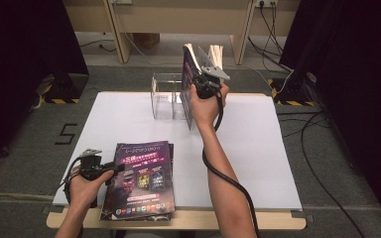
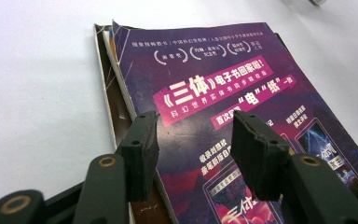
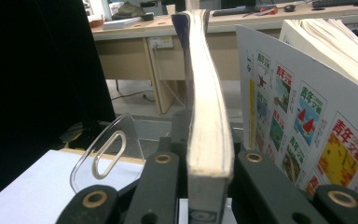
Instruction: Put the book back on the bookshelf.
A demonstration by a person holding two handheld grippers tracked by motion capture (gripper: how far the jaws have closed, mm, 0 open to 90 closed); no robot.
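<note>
Right gripper (image 1: pixel 202 79) clamps 1 book (image 1: pixel 189 84) upright; lower it squarely into the rack (image 1: pixel 166 96) at the table's far edge. Left gripper (image 1: pixel 116 168) waits open over the stack (image 1: pixel 144 181).

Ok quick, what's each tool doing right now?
Left tool: open, over the magazine stack, gripping nothing.
Right tool: closed on an upright magazine by the clear holder.

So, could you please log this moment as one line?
right gripper: shut on magazine, upright at rack | left gripper: open over stack

Even overhead light, dark curtains at the sides, soft low-resolution frames, and close-up views blurred near the lens.
</note>
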